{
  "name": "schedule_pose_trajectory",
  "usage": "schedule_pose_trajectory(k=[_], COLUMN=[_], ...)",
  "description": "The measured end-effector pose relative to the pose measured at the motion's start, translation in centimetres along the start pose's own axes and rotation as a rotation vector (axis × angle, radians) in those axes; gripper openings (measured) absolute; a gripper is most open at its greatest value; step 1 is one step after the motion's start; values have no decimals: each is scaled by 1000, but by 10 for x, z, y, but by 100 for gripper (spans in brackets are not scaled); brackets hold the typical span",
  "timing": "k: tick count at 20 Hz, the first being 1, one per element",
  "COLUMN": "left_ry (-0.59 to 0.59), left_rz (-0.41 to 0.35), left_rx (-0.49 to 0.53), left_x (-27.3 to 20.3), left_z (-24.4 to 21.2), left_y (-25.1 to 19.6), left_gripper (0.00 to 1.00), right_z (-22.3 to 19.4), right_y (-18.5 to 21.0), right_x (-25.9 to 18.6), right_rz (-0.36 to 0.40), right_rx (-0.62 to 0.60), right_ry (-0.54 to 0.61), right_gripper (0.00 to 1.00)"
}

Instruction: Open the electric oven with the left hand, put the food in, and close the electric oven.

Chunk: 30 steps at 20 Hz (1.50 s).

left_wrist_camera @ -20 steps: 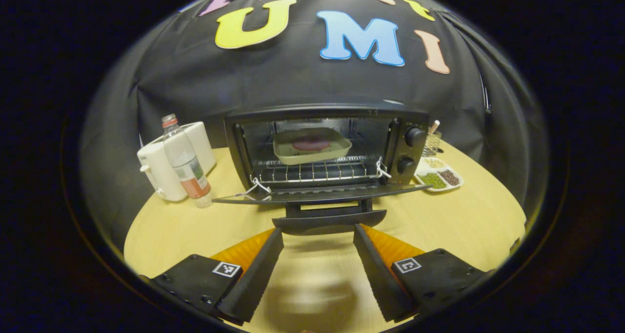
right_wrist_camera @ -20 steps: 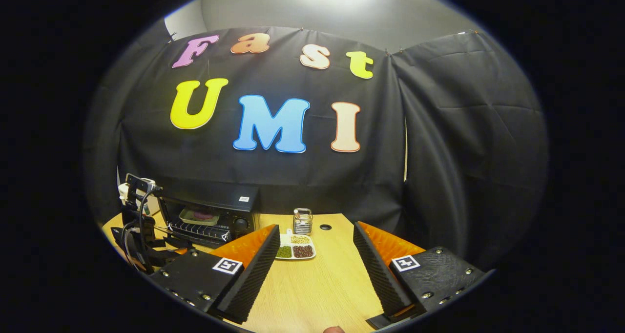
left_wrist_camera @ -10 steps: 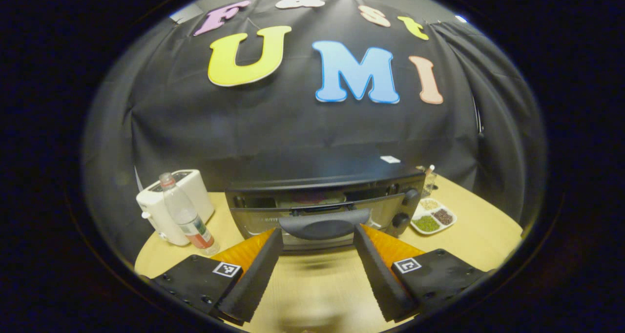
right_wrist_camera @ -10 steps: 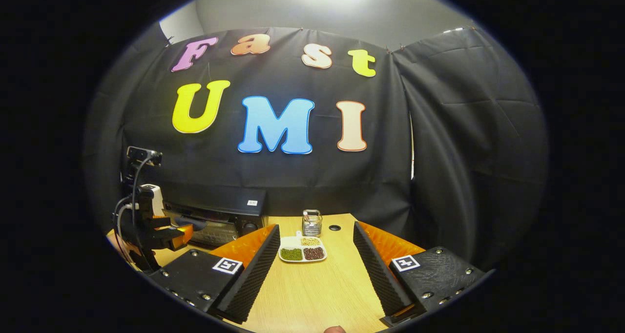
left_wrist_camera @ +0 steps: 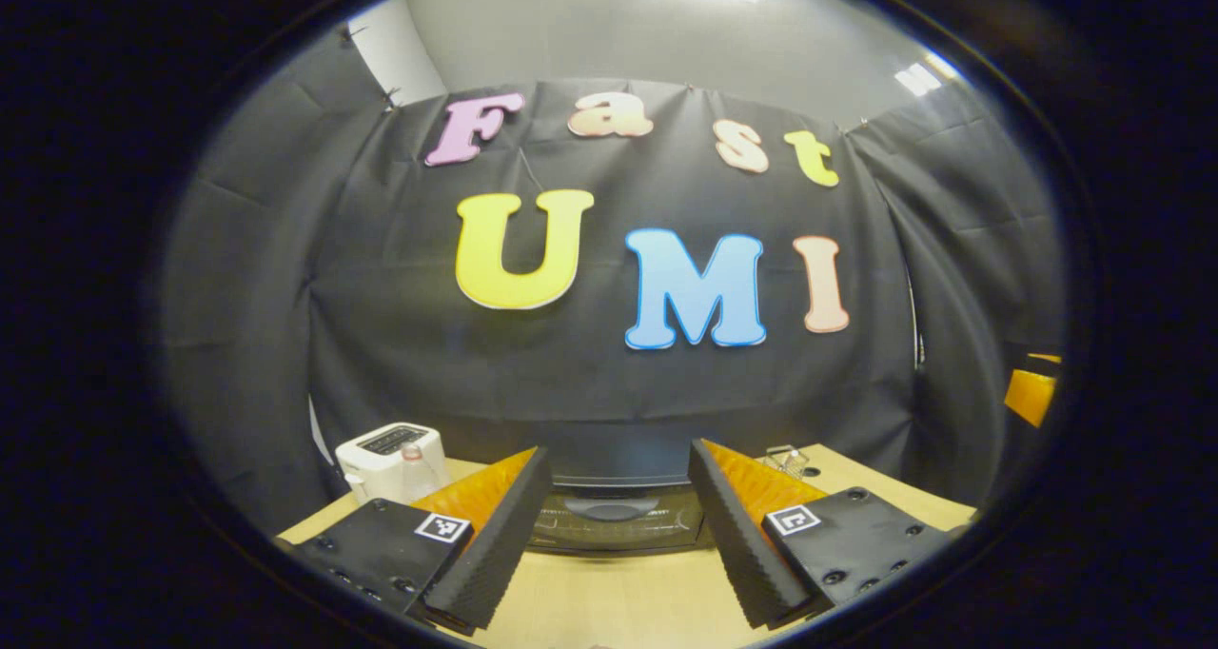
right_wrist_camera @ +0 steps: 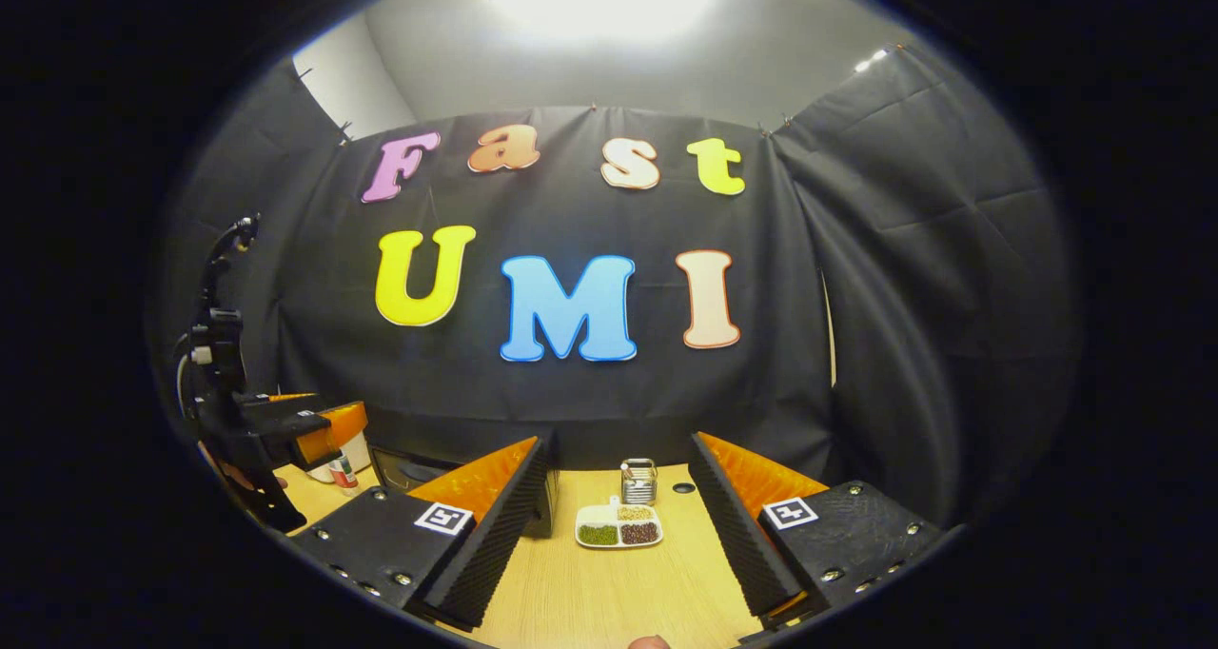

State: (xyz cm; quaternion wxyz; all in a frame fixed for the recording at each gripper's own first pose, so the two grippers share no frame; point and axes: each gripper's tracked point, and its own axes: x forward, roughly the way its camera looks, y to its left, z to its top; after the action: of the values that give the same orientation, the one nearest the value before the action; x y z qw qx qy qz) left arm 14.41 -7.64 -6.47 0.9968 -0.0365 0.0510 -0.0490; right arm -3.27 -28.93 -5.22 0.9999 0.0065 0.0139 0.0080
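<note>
Oven door reads as closed in the left gripper view: the electric oven (left_wrist_camera: 617, 521) sits low at centre on the wooden table (left_wrist_camera: 628, 601), its handle against the front face and no opening visible. Food cannot be seen; the door hides the interior, so whether it is inside cannot be told. Judged from the shut door, the task looks at or near its end, with nothing obvious left except drawing the hands clear.

Left to right, left gripper view:
- white toaster (left_wrist_camera: 388, 449) at far left, a clear bottle (left_wrist_camera: 413, 468) just in front of it
- left gripper (left_wrist_camera: 617, 525), fingers spread wide and holding nothing, framing the oven front but apart from it
- small wire basket (left_wrist_camera: 782, 459) to the right of the oven

Left to right, right gripper view:
- left gripper seen from the side, raised above the left table edge
- dark corner of the oven behind the near finger
- right gripper (right_wrist_camera: 618, 525), fingers spread, empty, over bare table
- divided white dish (right_wrist_camera: 618, 533) of beans and grains between the fingers, farther off, the wire basket just behind it
- a small round hole (right_wrist_camera: 683, 487) in the tabletop beside the basket

Nothing stands between either gripper and the oven.
</note>
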Motion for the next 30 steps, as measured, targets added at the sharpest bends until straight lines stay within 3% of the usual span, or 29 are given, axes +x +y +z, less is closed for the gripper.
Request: schedule_pose_trajectory(k=[6, 8, 9, 14, 30], left_ry=[-48, -64, -68, -79, -104], left_rz=[85, 104, 111, 133, 93], left_rx=[-14, -1, 11, 74, 68], left_x=[-83, -106, -117, -159, -195], left_z=[24, 34, 35, 44, 52], left_y=[1, 7, 12, 36, 61], left_gripper=[100, 91, 100, 97, 100], right_z=[10, 8, 8, 11, 18], right_y=[-7, -5, -3, 13, 41], right_x=[-28, -36, -39, -55, -94], right_rz=[93, 106, 109, 120, 98], right_rx=[26, 43, 45, 47, 19], right_ry=[-11, -9, -10, -12, -19], right_gripper=[96, 95, 95, 95, 95])
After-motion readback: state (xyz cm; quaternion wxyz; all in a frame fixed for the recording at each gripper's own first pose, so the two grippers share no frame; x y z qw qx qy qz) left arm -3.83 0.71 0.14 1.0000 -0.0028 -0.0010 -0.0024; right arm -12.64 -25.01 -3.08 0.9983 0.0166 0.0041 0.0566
